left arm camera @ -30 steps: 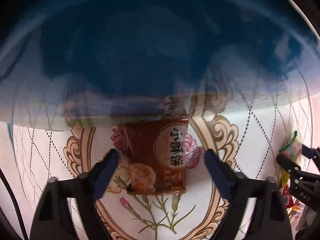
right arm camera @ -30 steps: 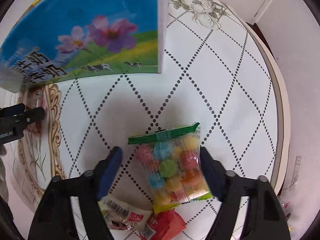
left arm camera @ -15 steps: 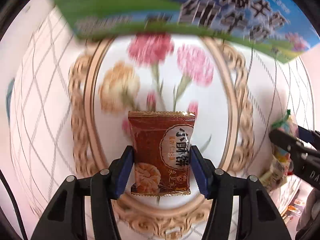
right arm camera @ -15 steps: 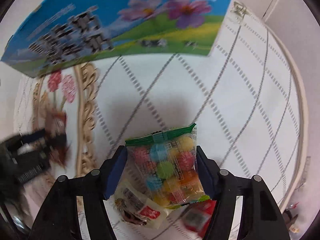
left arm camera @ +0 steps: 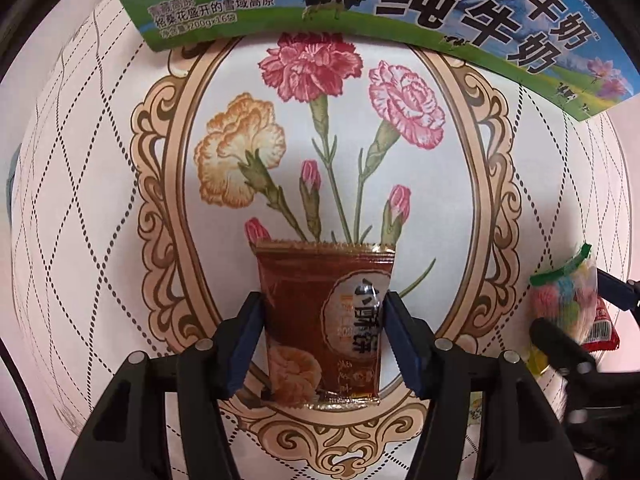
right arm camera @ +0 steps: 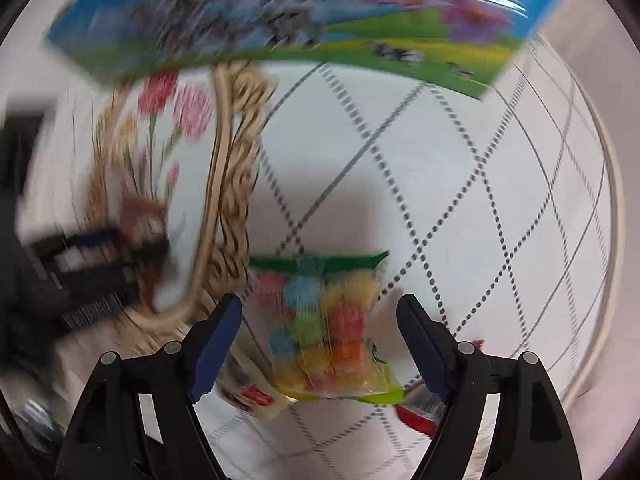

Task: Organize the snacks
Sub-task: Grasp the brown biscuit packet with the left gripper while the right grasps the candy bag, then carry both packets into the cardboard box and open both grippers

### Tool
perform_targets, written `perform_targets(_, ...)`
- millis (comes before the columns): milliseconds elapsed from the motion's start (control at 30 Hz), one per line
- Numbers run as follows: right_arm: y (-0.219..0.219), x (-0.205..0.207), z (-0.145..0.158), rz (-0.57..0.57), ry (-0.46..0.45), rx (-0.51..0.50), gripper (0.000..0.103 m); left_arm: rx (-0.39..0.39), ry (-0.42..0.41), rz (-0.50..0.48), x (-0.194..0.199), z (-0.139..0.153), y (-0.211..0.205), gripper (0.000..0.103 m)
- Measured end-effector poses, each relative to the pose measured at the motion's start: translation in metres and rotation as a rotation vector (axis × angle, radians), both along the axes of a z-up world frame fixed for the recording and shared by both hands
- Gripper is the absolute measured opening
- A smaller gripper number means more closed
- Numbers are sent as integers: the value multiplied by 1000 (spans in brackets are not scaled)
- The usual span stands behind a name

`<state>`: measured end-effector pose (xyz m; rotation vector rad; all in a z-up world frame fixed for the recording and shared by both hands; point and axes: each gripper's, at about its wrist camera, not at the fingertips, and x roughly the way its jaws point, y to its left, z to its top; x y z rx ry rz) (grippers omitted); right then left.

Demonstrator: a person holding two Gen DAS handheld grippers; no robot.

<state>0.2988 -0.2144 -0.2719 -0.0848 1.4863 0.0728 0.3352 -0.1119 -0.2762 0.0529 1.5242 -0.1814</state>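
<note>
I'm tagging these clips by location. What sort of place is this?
Probably a home dining table: a round top under a floral tablecloth, a milk carton box standing on it, wrapped snacks like the brown biscuit packet, and pale walls behind.

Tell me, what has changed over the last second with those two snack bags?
The left gripper closed its jaws on the brown biscuit packet and drew back from the milk carton. The right gripper closed in around the colourful candy bag; its jaws look slightly wider again now, grip unclear. Both bags stayed in place on the flowered tablecloth.
</note>
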Motion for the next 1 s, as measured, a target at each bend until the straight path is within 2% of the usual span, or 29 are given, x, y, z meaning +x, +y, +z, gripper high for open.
perform_targets(33, 0, -2, -1, -8, -18, -15, 78, 0, 3, 3, -2, 0, -2, 58)
perform_targets(67, -4, -6, -3, -42, -32, 6, 67, -3, 4, 5, -5, -1, -3, 58)
perform_targets(100, -12, -8, -5, -129, -30, 51, 63, -6, 8, 8, -2, 0, -4, 58)
perform_targets(200, -23, -10, -5, -237, -11, 124, 64, -11, 15, 6, 15, 5, 0, 58)
perform_targets(233, -24, -9, -6, -242, 1, 137, 68, -7, 25, 3, 11, 4, 6, 58)
perform_targets(267, -25, -9, -6, -235, 21, 152, 77, -2, 35, -3, 9, 3, 6, 58)
perform_targets(400, -15, -11, -12, -214, 18, 131, 78, -3, 26, -1, 5, 4, 10, 58)
perform_targets(433, -15, -11, -12, -225, 7, 131, 76, -7, 22, 1, 4, 6, 10, 56)
perform_targets(467, -7, -13, -16, -235, -3, 124, 71, -8, 17, 0, 1, 8, 11, 54)
perform_targets(567, -20, -19, -17, -247, -34, 117, 58, -10, 4, -16, -1, 15, 12, 53)
perform_targets(600, -34, -18, -20, -245, -41, 125, 57, -9, 2, -21, -4, 18, 12, 53)
perform_targets(667, -34, -19, -17, -237, -47, 133, 56, -16, 0, -25, -17, 24, 9, 53)
perform_targets(800, -54, -28, 5, -238, -64, 171, 53, -56, -6, -18, -19, 45, 3, 53)
perform_targets(1000, -75, -29, 48, -228, -110, 251, 52, -134, -91, -53, -17, 109, -10, 53)
